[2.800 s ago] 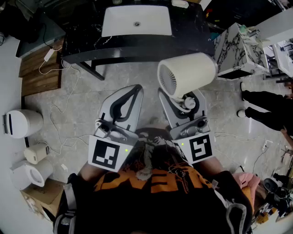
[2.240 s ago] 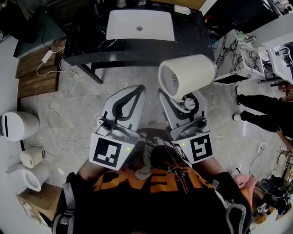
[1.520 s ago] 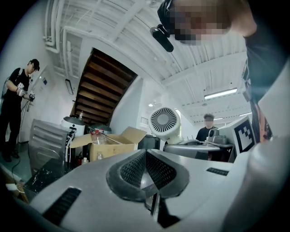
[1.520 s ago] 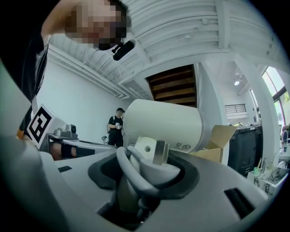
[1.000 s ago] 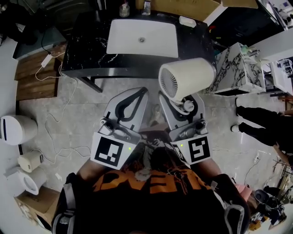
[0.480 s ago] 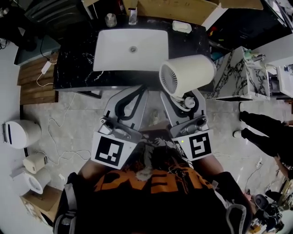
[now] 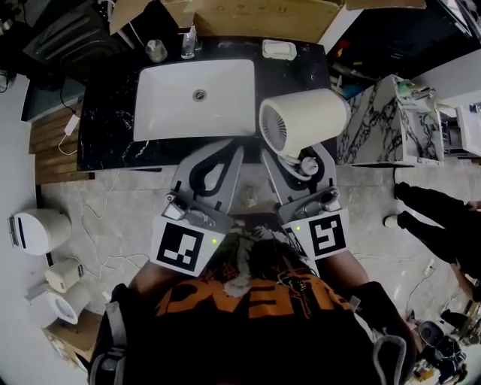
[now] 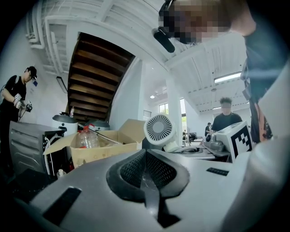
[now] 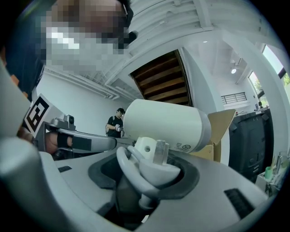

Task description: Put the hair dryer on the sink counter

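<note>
Cream hair dryer [image 7: 304, 124] in right tongs [image 7: 301, 162]

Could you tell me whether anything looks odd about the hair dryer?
Slightly: the white plug and looped cord of the cream plastic hair dryer sit bunched between the jaws of the right gripper.

Head view looks down; gripper views face level; all share hair dryer [image 7: 304, 124].

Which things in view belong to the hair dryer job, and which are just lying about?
Job: hair dryer, held in the right gripper; counter; sink.
Lying about: cup, soap dish, cardboard box, marble cabinet.
</note>
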`<state>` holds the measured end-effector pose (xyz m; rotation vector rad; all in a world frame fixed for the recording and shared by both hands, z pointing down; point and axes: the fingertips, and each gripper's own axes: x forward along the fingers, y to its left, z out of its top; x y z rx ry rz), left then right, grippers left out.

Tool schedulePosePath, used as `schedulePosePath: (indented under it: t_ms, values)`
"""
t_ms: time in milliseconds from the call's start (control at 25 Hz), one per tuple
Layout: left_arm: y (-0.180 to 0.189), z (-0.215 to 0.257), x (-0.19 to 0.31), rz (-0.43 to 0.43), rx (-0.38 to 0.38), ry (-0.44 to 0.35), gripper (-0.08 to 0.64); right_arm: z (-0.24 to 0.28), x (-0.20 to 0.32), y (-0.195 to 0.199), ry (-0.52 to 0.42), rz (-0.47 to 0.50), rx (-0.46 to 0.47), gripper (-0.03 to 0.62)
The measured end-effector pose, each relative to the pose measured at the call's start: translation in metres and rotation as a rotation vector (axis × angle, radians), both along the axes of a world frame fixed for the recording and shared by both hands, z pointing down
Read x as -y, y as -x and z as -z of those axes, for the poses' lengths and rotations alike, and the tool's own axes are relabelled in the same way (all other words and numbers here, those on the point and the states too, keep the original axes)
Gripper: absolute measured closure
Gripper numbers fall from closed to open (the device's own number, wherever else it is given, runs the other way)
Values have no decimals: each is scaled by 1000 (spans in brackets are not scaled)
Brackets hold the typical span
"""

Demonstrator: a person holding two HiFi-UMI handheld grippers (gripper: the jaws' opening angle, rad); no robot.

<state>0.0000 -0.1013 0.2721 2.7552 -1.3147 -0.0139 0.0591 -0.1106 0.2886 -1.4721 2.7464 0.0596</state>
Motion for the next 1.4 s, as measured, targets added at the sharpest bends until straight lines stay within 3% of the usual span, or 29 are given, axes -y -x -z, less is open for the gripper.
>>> schedulePosePath:
  t_ms: [520, 920, 1400]
  values:
    - [-58, -21, 58, -5, 38, 28, 538, -31, 71, -60, 36, -33, 22, 362]
    - [-66, -31, 74, -23, 36, 47, 538, -69, 96, -73, 107, -64, -50, 362]
    - [-54, -48, 82, 4, 49, 51, 538, -160, 145, -82, 300, -129, -111, 362]
